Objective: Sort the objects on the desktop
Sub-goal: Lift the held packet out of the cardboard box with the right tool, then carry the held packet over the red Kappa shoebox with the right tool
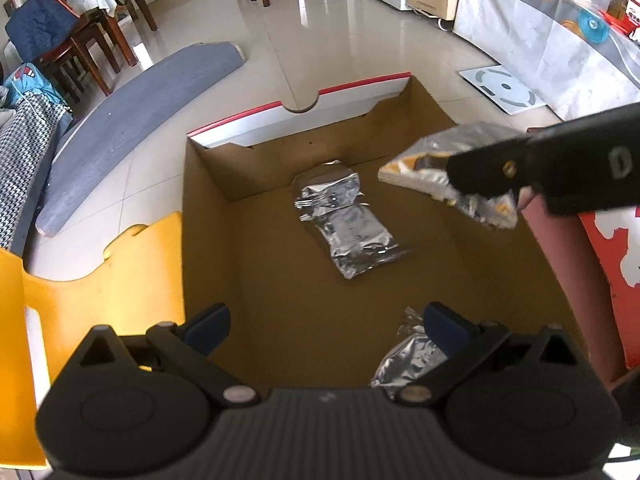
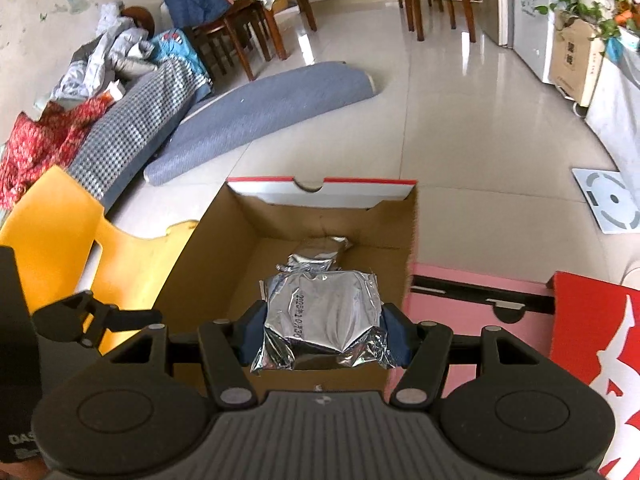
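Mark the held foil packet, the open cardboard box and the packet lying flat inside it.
held foil packet (image 2: 322, 320), right wrist view, its printed face.
cardboard box (image 1: 208, 216), left wrist view, left inner wall.
flat foil packet (image 1: 344, 220), left wrist view, its middle.

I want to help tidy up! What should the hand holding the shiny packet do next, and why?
Probably lower and let go: the right gripper is shut on the silver packet over the open cardboard box, where another foil packet already lies. The left gripper is open and empty.
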